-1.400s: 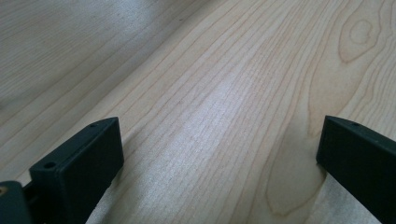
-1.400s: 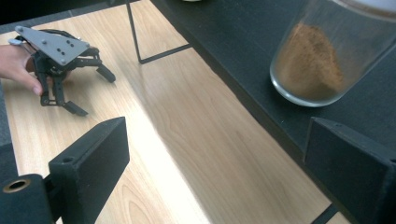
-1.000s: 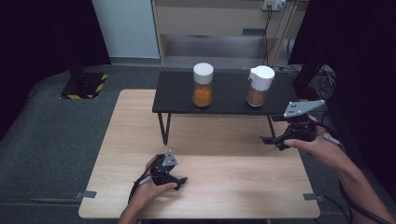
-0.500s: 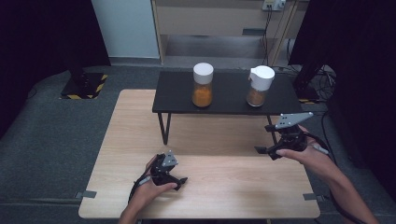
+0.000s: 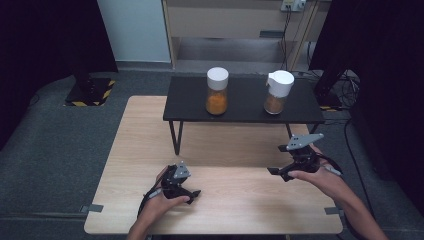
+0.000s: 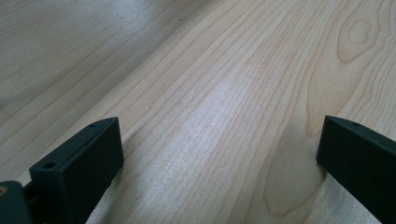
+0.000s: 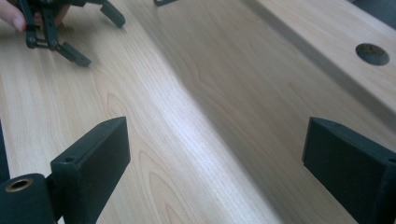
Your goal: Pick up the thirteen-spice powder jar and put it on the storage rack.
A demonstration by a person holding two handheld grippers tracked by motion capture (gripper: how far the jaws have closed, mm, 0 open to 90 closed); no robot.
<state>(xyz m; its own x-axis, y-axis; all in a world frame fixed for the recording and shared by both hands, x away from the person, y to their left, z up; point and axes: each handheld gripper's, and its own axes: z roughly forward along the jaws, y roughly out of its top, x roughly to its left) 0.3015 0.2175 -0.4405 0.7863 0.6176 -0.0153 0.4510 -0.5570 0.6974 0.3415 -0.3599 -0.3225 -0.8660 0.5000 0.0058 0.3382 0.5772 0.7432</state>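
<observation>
Two white-lidded jars stand on a low black shelf: one with orange contents near the middle, one with browner contents to the right. My left gripper rests low on the wooden table at the front left. It is open, with bare wood between its fingers. My right gripper hovers just above the table at the right, in front of the shelf. It is open too, with nothing between its fingers. The right gripper view also shows the left gripper farther off.
The shelf stands on thin black legs over the back half of the table. In the right gripper view a pale board with a round hole lies at the far right. Cables lie on the floor beyond the table's right side.
My right gripper has come down toward the table and nearer the front edge. The left gripper and both jars have stayed in place.
</observation>
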